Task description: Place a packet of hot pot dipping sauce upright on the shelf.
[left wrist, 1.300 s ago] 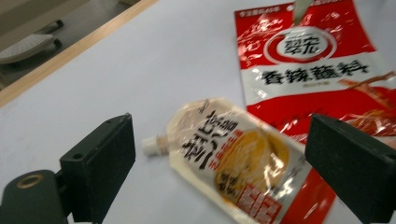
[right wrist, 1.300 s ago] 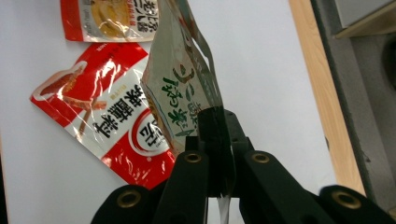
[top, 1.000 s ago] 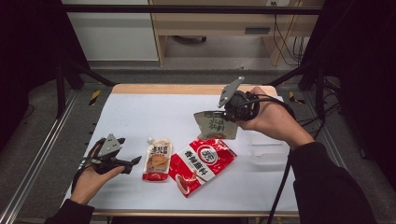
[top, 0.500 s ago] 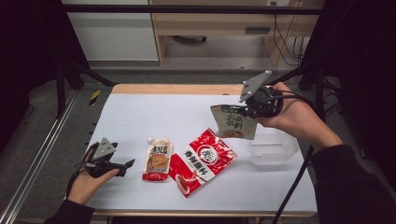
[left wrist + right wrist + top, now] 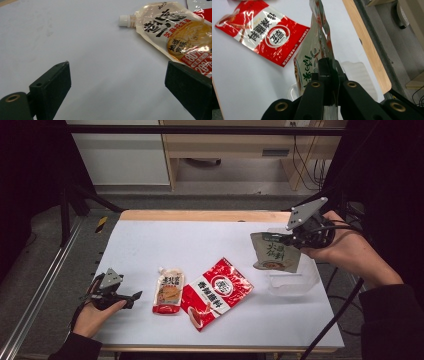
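Three food packets in all, plus one clear plastic tray at the right side of the white table. Two packets lying flat near the front edge: a small spouted pouch with a white cap, and just beside it, on its right, a larger red bag. Third packet, a grey-green pouch, lifted off the table, hanging above the tray's far-left corner. Pinched at its top edge by the right gripper, jaws pressed tight on the foil. Left gripper low at the front left corner, jaws spread wide, holding nothing, spouted pouch near its right jaw.
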Tool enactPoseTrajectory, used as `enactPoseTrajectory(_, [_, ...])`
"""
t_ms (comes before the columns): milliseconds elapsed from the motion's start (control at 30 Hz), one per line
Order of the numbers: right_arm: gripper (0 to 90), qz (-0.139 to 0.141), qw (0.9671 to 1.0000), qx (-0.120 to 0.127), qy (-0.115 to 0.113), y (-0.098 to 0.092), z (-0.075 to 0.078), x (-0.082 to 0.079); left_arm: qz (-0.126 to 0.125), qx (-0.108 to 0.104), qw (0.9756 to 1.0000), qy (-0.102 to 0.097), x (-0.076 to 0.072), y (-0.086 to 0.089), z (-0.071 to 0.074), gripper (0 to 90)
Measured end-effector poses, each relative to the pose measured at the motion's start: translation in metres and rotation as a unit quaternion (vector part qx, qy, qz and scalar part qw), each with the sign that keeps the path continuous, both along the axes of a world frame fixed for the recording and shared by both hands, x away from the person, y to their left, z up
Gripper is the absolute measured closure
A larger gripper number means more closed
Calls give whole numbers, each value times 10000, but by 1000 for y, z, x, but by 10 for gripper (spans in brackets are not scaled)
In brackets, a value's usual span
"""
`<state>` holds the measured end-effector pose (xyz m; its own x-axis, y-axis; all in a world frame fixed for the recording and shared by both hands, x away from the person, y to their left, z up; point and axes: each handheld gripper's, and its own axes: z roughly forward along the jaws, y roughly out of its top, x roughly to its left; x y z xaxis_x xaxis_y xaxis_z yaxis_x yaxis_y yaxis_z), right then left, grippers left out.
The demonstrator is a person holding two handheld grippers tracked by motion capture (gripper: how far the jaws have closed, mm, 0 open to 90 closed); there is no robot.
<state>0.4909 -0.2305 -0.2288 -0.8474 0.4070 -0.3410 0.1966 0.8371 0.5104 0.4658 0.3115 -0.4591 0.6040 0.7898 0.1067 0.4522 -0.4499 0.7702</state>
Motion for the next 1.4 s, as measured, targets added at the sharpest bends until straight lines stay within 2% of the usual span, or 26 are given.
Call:
enactPoseTrajectory(67, [900,23,10000,-71,15,-6,-2,-1,5,11,10000,18,1,1,-1,66])
enactPoseTrajectory(333, [900,-142,9998,-29,130,-28,-11,-6,-2,69,10000,42,2,1,-1,66])
enactPoseTrajectory(500, [900,-142,9997,-57,164,-34,-12,-8,1,74,10000,50,2,2,-2,66])
enactPoseTrajectory(1200, [900,-162,9994,-23,308,-44,-28,-6,30,64,9999,73,3,4,-2,66])
enactPoseTrajectory(1400, [900,-109,9992,-101,377,-43,-31,-2,29,62,9999,85,3,4,-2,66])
